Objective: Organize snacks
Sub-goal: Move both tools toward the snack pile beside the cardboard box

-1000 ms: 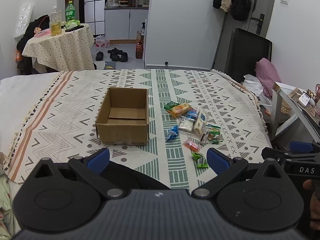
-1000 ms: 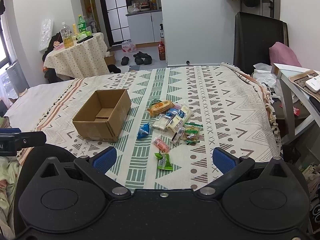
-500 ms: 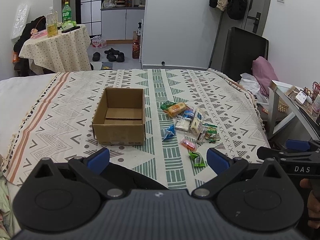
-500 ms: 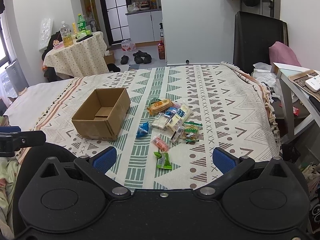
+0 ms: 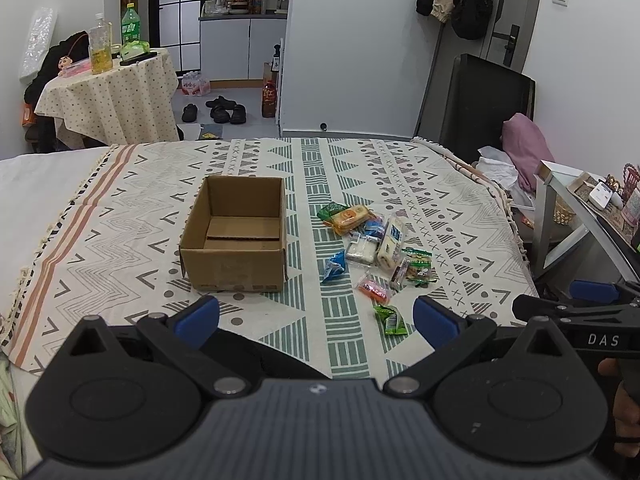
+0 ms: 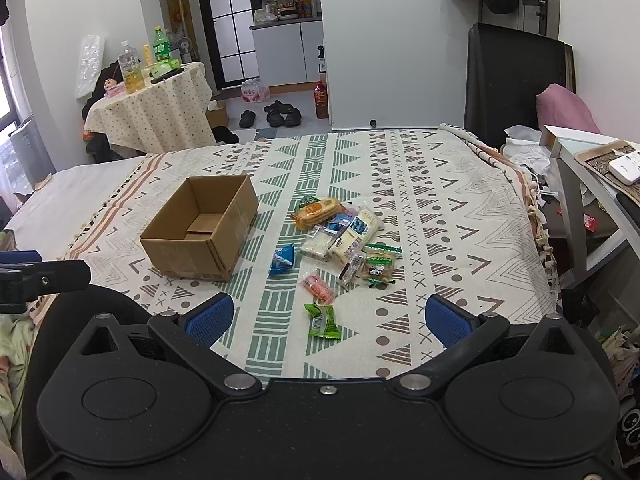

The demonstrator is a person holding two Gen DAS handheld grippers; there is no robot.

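Note:
An open, empty cardboard box (image 5: 236, 236) (image 6: 200, 232) stands on the patterned bed cover. To its right lies a loose pile of wrapped snacks (image 5: 372, 240) (image 6: 340, 236), with a blue packet (image 5: 334, 266) (image 6: 282, 258), a pink packet (image 5: 374, 289) (image 6: 318, 286) and a green packet (image 5: 391, 319) (image 6: 323, 320) nearest me. My left gripper (image 5: 316, 316) is open and empty, above the near edge of the bed in front of the box. My right gripper (image 6: 330, 316) is open and empty, just short of the green packet.
The patterned cover (image 5: 440, 208) ends at the bed's right edge, beside a white side table (image 5: 568, 200) (image 6: 580, 168). A round table with bottles (image 5: 108, 92) stands at the far left. A black chair (image 6: 516, 80) and shoes on the floor (image 6: 276, 114) lie beyond the bed.
Both grippers shifted slightly, so the box and snacks sit a little differently in each view. Both stayed open and empty. Nothing on the bed moved.

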